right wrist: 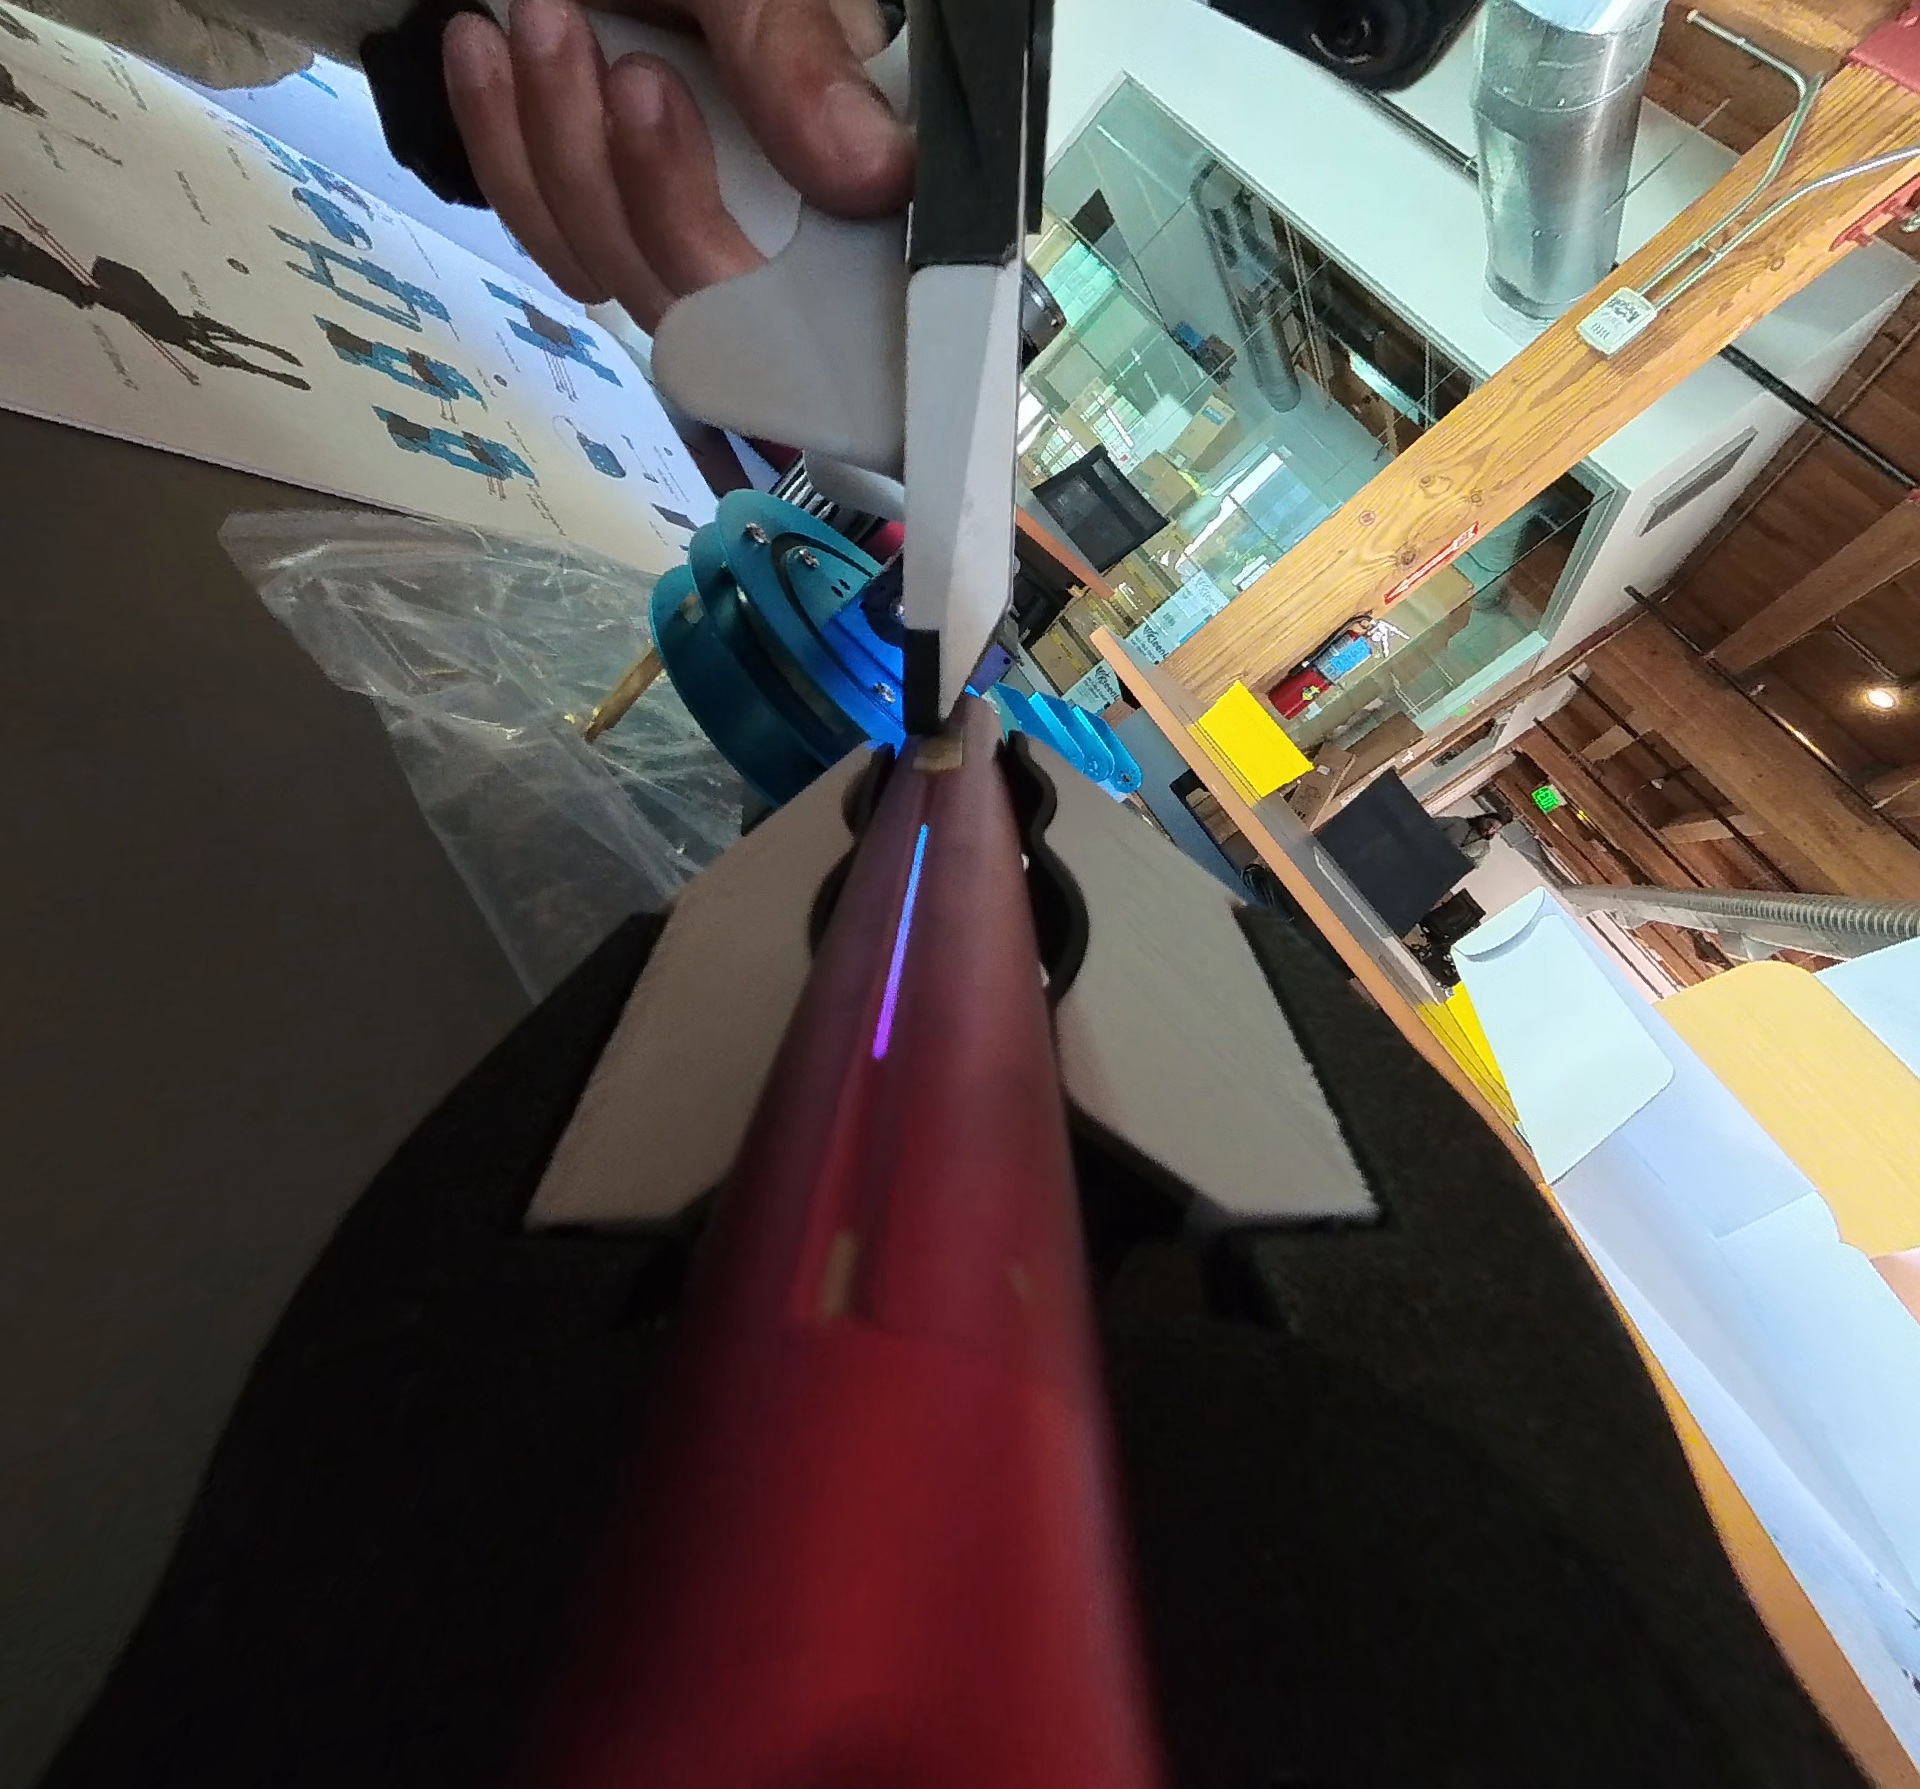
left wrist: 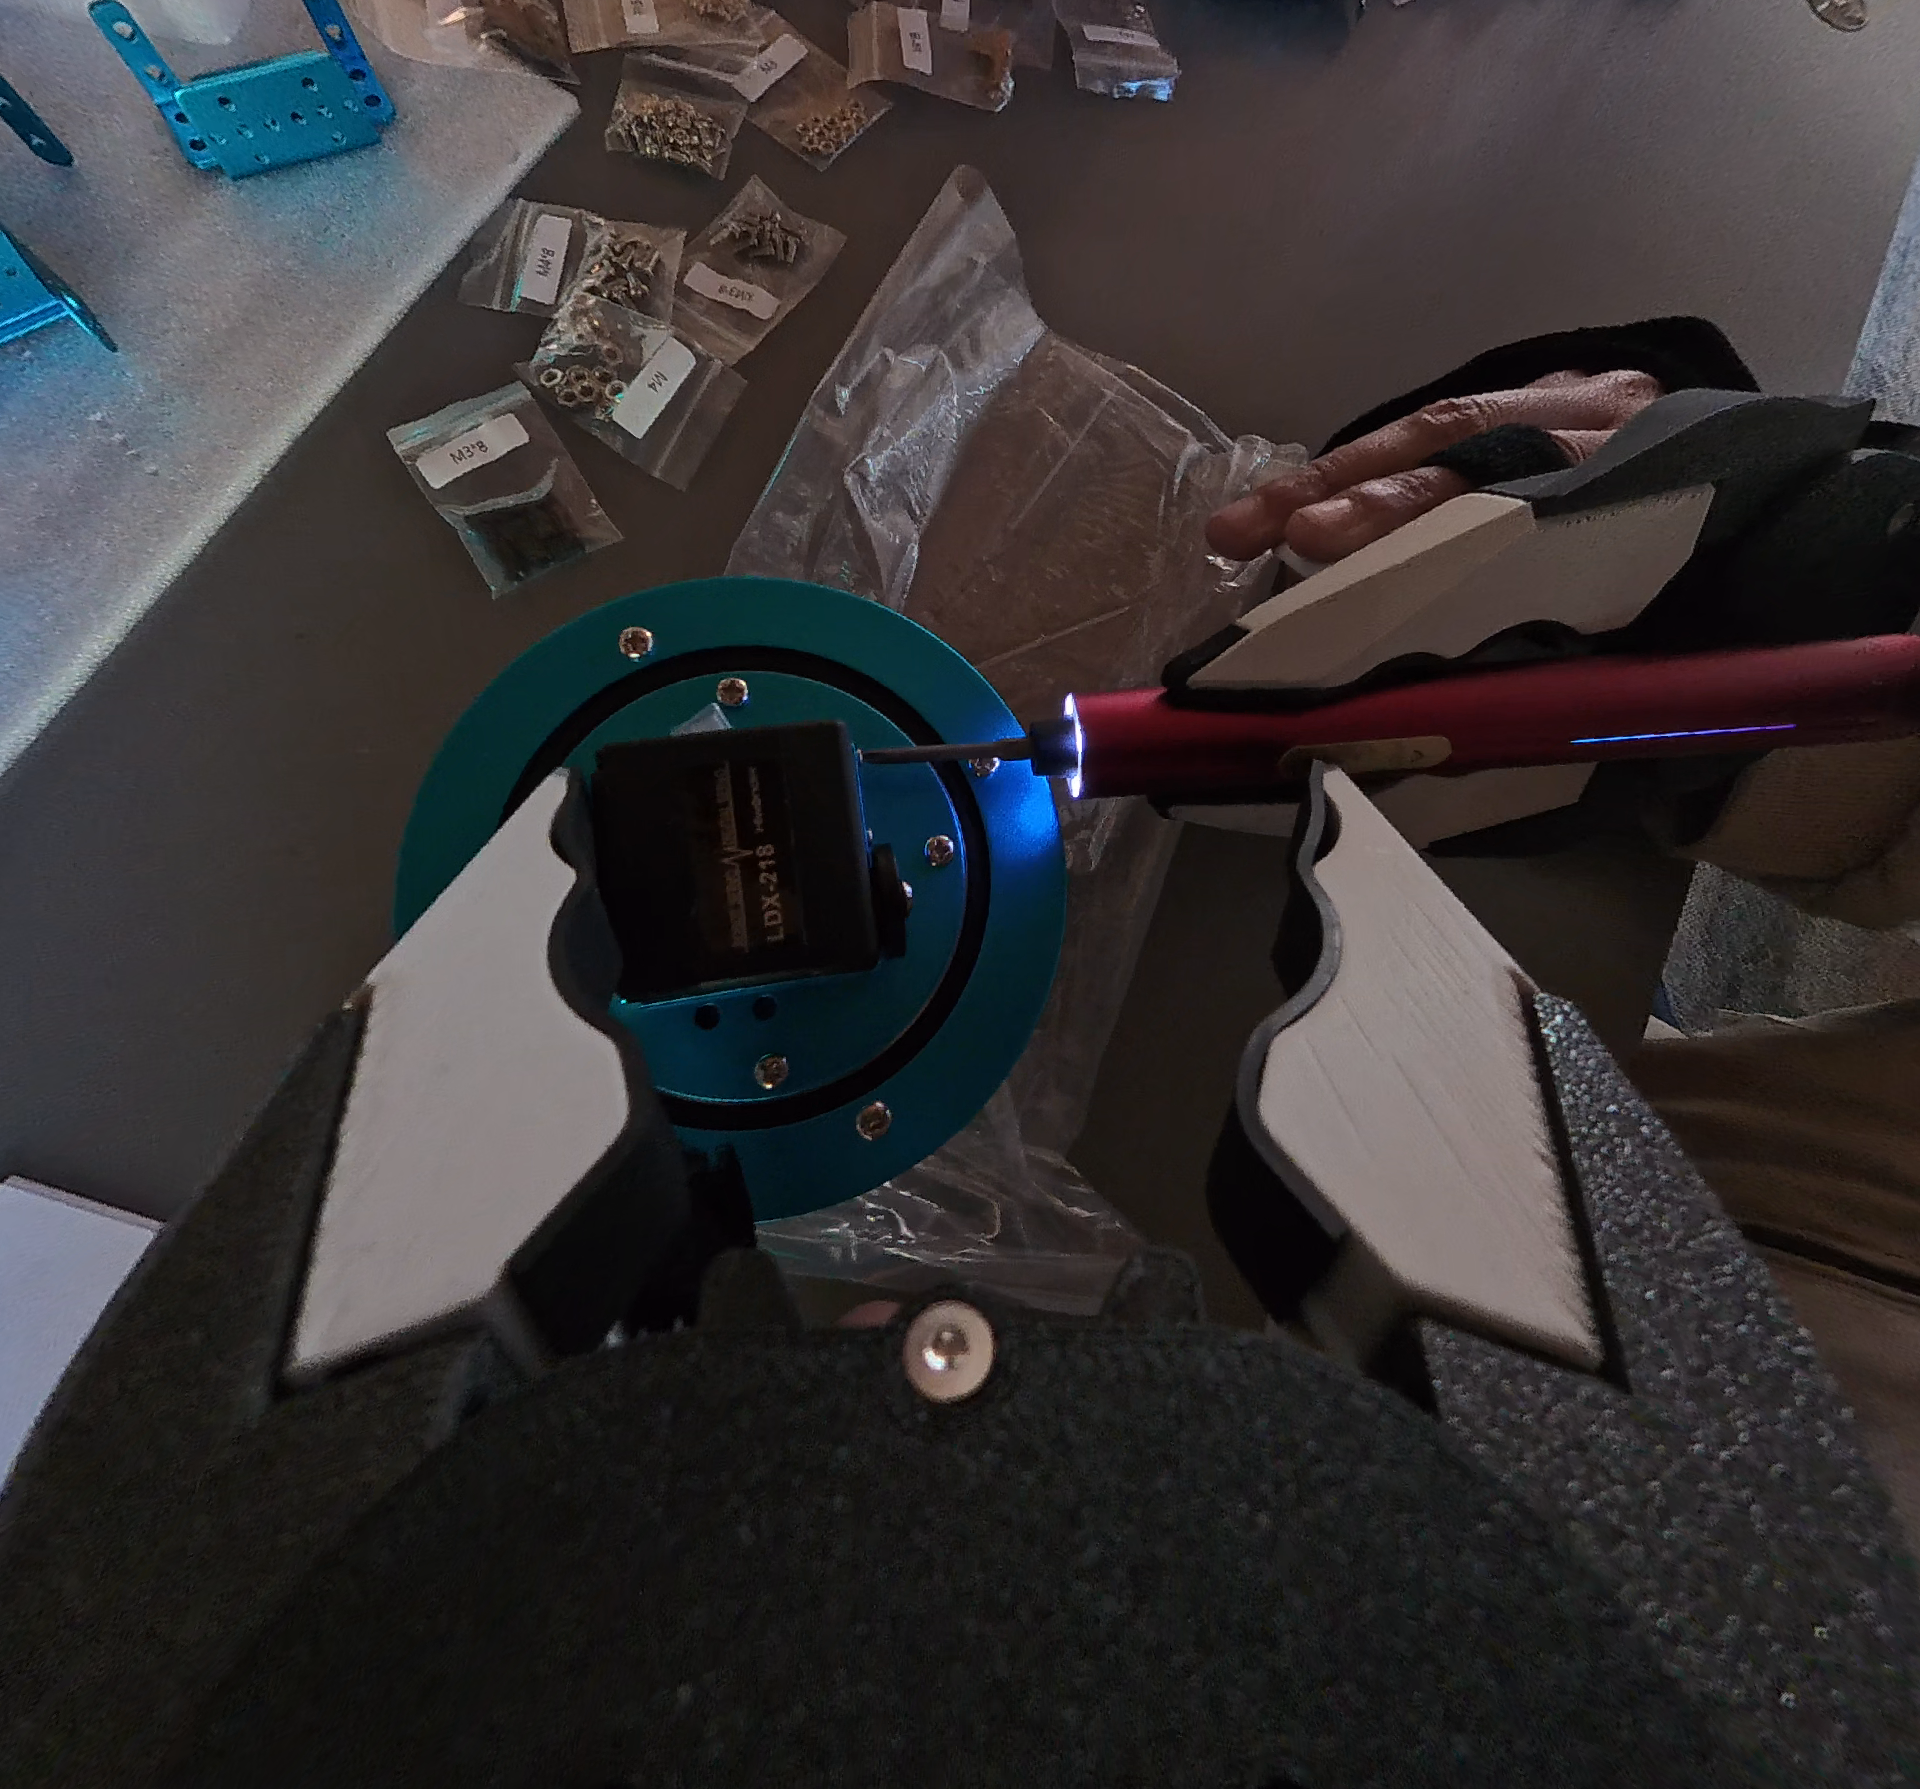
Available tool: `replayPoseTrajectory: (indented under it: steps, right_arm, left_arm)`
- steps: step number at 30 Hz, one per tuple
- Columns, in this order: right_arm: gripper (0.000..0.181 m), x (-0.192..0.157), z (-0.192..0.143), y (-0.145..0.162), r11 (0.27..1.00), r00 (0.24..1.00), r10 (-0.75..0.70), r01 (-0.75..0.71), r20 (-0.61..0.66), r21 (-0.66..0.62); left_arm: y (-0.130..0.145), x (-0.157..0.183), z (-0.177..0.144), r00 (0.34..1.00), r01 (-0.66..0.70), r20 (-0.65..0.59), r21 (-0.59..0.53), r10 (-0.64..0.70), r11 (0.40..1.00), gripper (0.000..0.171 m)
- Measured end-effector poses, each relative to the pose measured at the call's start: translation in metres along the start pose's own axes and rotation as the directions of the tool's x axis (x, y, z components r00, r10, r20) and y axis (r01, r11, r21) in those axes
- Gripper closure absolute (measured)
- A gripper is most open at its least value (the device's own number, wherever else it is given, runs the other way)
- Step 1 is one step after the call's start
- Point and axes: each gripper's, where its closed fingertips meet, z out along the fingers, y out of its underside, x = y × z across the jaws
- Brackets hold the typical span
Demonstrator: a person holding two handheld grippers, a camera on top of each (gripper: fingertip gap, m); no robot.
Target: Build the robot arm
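A workshop or maker space set up for small mechanical assembly.

A dark grey counter [left wrist: 1351,212] carries the evidence: beyond a round blue metal base [left wrist: 727,898] lie many small clear bags of screws and nuts [left wrist: 665,124], and farther left of it blue drilled metal brackets [left wrist: 275,108] rest on white foam. A printed assembly sheet with diagrams [right wrist: 312,305] lies near the base. Behind the base, the room shows exposed timber beams [right wrist: 1507,409], a shiny metal duct [right wrist: 1558,150], glass-walled rooms, stacked cardboard boxes [right wrist: 1122,586] and a red fire extinguisher [right wrist: 1320,674].
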Motion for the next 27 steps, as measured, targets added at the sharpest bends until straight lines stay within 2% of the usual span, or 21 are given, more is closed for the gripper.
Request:
replayPoseTrajectory:
  steps: [5, 8, 9, 11, 12, 14, 17, 21, 27]
  right_arm:
    - [0.161, 0.001, 0.000, -0.003, 0.998, 0.999, -0.046, 0.045, 0.018, 0.049]
    - [0.161, 0.004, -0.002, 0.002, 0.995, 0.996, -0.077, 0.073, 0.050, 0.075]
    - [0.162, 0.006, -0.002, 0.004, 0.995, 0.995, -0.074, 0.069, 0.065, 0.078]
    - [0.162, 0.008, -0.002, 0.008, 0.995, 0.995, -0.063, 0.056, 0.081, 0.086]
    - [0.162, 0.008, -0.002, 0.008, 0.993, 0.994, -0.073, 0.065, 0.085, 0.096]
    - [0.161, 0.008, 0.000, 0.009, 0.992, 0.993, -0.083, 0.073, 0.090, 0.106]
    - [0.162, 0.009, 0.001, 0.010, 0.993, 0.993, -0.052, 0.040, 0.103, 0.112]
    - [0.161, 0.009, 0.002, 0.010, 0.993, 0.994, -0.048, 0.037, 0.100, 0.110]
    - [0.161, 0.009, 0.002, 0.010, 0.993, 0.994, -0.048, 0.037, 0.101, 0.110]
  left_arm:
    - [0.001, 0.001, 0.000, 1.000, -0.024, -0.006, -0.005, 0.024, 1.000, 0.044]
    - [0.002, -0.007, 0.001, 0.998, -0.046, 0.048, -0.021, 0.047, 0.999, 0.059]
    - [0.002, -0.005, 0.001, 0.999, -0.041, 0.034, -0.021, 0.042, 0.999, 0.058]
    - [-0.002, 0.001, 0.000, 1.000, 0.017, -0.017, 0.001, -0.017, 1.000, 0.042]
    - [-0.005, 0.002, 0.000, 0.998, 0.050, -0.028, 0.014, -0.050, 0.999, 0.041]
    - [-0.009, -0.001, -0.001, 0.994, 0.104, -0.035, 0.041, -0.102, 0.994, 0.043]
    - [-0.008, -0.007, 0.001, 0.996, 0.080, 0.025, 0.049, -0.081, 0.996, 0.050]
    - [-0.011, -0.003, 0.005, 0.994, 0.099, 0.048, 0.067, -0.102, 0.993, 0.035]
    - [-0.011, -0.006, 0.006, 0.991, 0.091, 0.093, 0.079, -0.099, 0.993, 0.038]
